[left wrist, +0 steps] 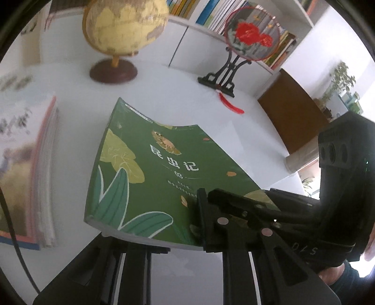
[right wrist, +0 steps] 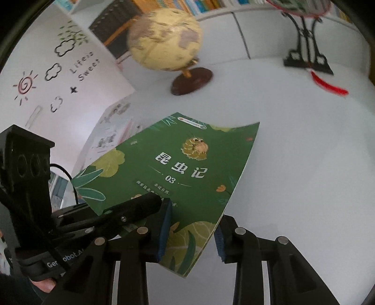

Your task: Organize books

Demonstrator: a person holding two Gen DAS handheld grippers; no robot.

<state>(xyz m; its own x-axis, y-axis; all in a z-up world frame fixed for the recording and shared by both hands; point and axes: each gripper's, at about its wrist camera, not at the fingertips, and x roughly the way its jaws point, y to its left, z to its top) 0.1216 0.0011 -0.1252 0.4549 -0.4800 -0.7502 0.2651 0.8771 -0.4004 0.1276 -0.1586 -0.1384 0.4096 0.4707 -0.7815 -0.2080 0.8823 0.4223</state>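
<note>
A green paperback (left wrist: 150, 169) with white title lettering and a leaf pattern hangs bowed above the white table (left wrist: 178, 84). My left gripper (left wrist: 171, 237) is shut on its near edge, with one finger under the book and the other pad on the cover. My right gripper (right wrist: 191, 234) straddles the green paperback (right wrist: 187, 169) at its near right corner. The left blue pad (right wrist: 164, 230) lies over the cover and the right blue pad (right wrist: 219, 239) sits just off the edge, not pressing. Each gripper shows in the other's view: right gripper (left wrist: 225, 199), left gripper (right wrist: 150, 204).
A stack of books (left wrist: 35, 176) lies at the table's left. A yellow globe (left wrist: 121, 25) on a brown base stands at the back, with a round fan on a black stand (left wrist: 248, 35) and its red tassel (left wrist: 232, 105) to its right. Behind are a bookshelf (left wrist: 211, 14) and a brown cabinet (left wrist: 293, 110).
</note>
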